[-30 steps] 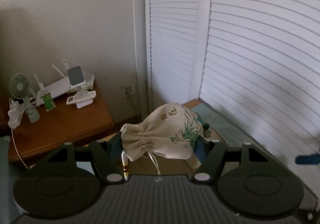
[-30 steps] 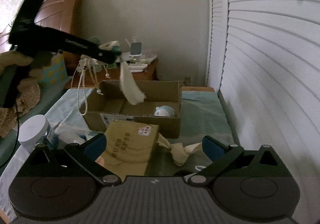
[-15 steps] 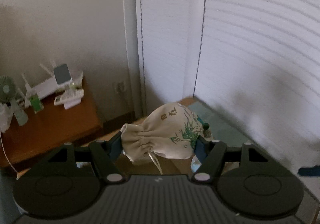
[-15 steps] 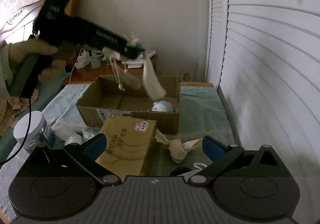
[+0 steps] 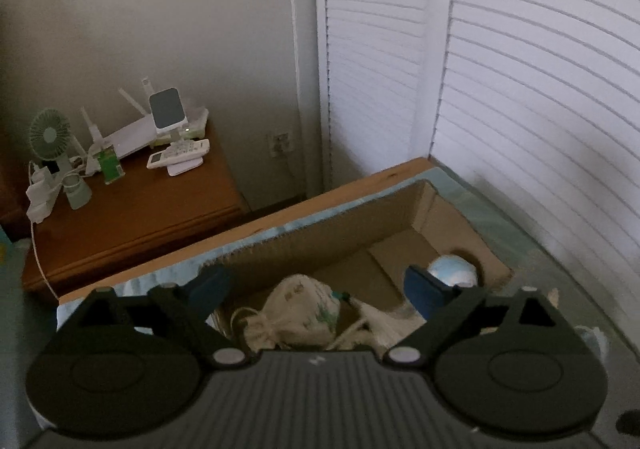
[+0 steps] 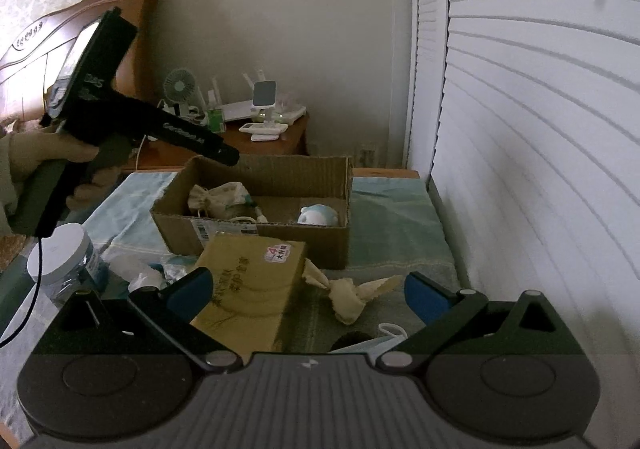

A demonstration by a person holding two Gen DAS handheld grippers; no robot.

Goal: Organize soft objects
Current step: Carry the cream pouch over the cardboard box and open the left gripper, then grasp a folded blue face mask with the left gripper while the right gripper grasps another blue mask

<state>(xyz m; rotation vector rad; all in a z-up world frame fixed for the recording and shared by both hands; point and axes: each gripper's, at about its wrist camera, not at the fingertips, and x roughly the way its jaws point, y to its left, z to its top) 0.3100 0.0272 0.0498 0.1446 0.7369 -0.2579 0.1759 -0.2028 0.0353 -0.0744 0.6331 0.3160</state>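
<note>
A cream drawstring pouch (image 5: 296,309) with a green print lies inside the open cardboard box (image 5: 320,233), free of my left gripper (image 5: 316,285). That gripper hovers just above it, jaws opening, pads off the cloth. From the right wrist view, the left gripper (image 6: 229,157) points down over the box's (image 6: 280,241) left end, where the pouch (image 6: 218,199) rests. A pale blue plush toy (image 6: 320,215) sits at the box's right end. My right gripper (image 6: 308,291) stands open and holds nothing, low over a knotted cream cloth (image 6: 352,293).
A tan carton (image 6: 248,285) leans against the box's front. A white-lidded jar (image 6: 66,253) and small packets lie at the left, a face mask (image 6: 384,337) near my right fingers. A wooden nightstand (image 5: 132,209) carries a fan and router. White louvred doors (image 5: 520,109) close the right side.
The left gripper tipped down over the box and its jaws spread wide. The pouch left them and now lies in the box. The right gripper stayed put.
</note>
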